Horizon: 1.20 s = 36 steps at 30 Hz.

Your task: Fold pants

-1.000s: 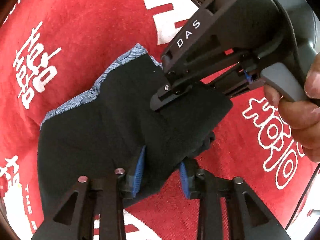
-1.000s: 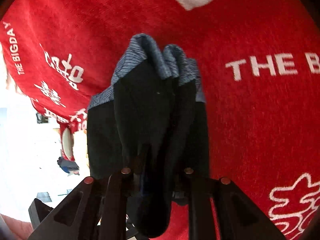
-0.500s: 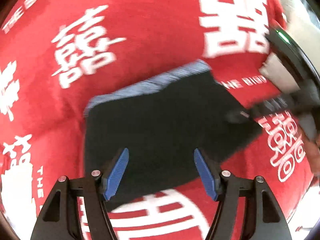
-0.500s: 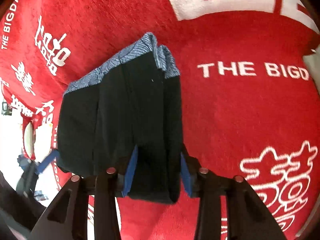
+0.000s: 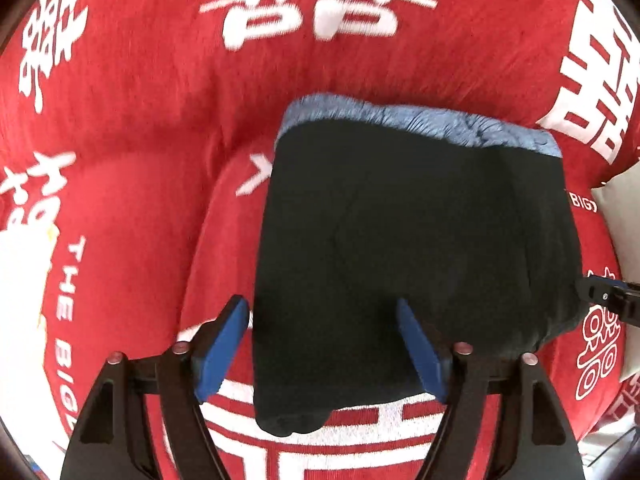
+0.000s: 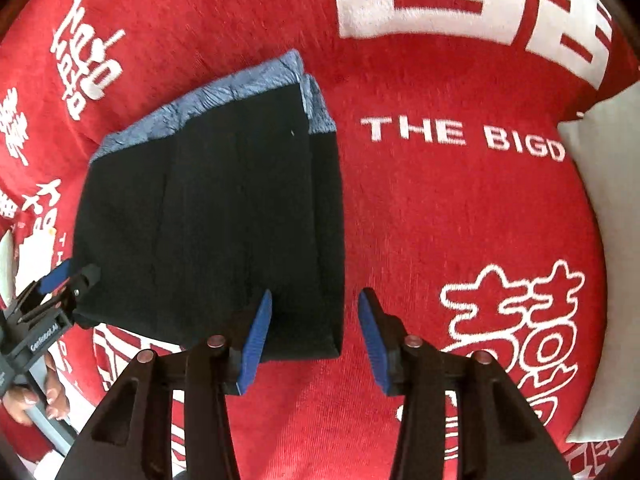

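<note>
The black pants [image 5: 412, 248] with a blue-grey patterned waistband [image 5: 420, 124] lie folded into a flat rectangle on the red cloth. They also show in the right wrist view [image 6: 224, 224]. My left gripper [image 5: 324, 344] is open and empty, hovering over the near edge of the pants. My right gripper [image 6: 314, 338] is open and empty, above the near right corner of the pants. The left gripper's tip [image 6: 68, 280] shows at the left of the right wrist view. The right gripper's tip [image 5: 604, 296] shows at the right edge of the left wrist view.
A red cloth [image 6: 460, 208] with white characters and "THE BIGDAY" lettering covers the surface. A white cushion [image 6: 604, 184] lies at the right edge. It also shows in the left wrist view [image 5: 624, 216].
Both grippers have let go of the pants and opened. They have drawn back and up, and the pants now lie flat in a folded rectangle.
</note>
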Tool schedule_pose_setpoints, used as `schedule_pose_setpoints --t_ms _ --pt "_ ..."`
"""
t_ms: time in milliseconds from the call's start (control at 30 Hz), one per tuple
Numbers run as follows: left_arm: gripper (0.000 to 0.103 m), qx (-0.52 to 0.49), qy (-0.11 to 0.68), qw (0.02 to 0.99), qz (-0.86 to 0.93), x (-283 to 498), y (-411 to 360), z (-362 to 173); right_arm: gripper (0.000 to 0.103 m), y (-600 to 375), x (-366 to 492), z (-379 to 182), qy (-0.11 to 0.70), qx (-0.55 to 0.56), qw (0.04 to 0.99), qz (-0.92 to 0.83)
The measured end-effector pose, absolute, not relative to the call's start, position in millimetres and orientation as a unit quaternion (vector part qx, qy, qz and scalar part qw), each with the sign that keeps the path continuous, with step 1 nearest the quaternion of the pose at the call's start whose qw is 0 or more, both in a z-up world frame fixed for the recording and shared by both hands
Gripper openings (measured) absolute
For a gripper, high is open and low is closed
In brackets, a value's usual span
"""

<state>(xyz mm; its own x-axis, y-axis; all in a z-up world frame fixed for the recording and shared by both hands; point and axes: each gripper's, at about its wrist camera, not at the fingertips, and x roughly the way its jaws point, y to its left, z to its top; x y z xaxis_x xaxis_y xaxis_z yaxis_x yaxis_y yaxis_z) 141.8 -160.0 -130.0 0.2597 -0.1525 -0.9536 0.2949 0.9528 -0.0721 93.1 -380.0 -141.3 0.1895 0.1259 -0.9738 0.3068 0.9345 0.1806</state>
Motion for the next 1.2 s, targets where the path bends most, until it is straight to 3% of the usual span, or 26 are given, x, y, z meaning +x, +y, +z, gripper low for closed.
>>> schedule_pose_setpoints --t_ms 200,1033,1200 --pt "0.092 0.003 0.628 0.764 -0.145 151 -147 -151 0.052 -362 90 -150 0.630 0.124 0.763 -0.075" --pt "0.092 0.056 0.647 0.748 -0.138 153 -157 -138 0.053 -385 38 -127 0.632 0.147 0.756 -0.085" --pt "0.092 0.063 0.649 0.747 -0.133 154 -157 -134 0.064 -389 37 -123 0.639 0.150 0.749 -0.085"
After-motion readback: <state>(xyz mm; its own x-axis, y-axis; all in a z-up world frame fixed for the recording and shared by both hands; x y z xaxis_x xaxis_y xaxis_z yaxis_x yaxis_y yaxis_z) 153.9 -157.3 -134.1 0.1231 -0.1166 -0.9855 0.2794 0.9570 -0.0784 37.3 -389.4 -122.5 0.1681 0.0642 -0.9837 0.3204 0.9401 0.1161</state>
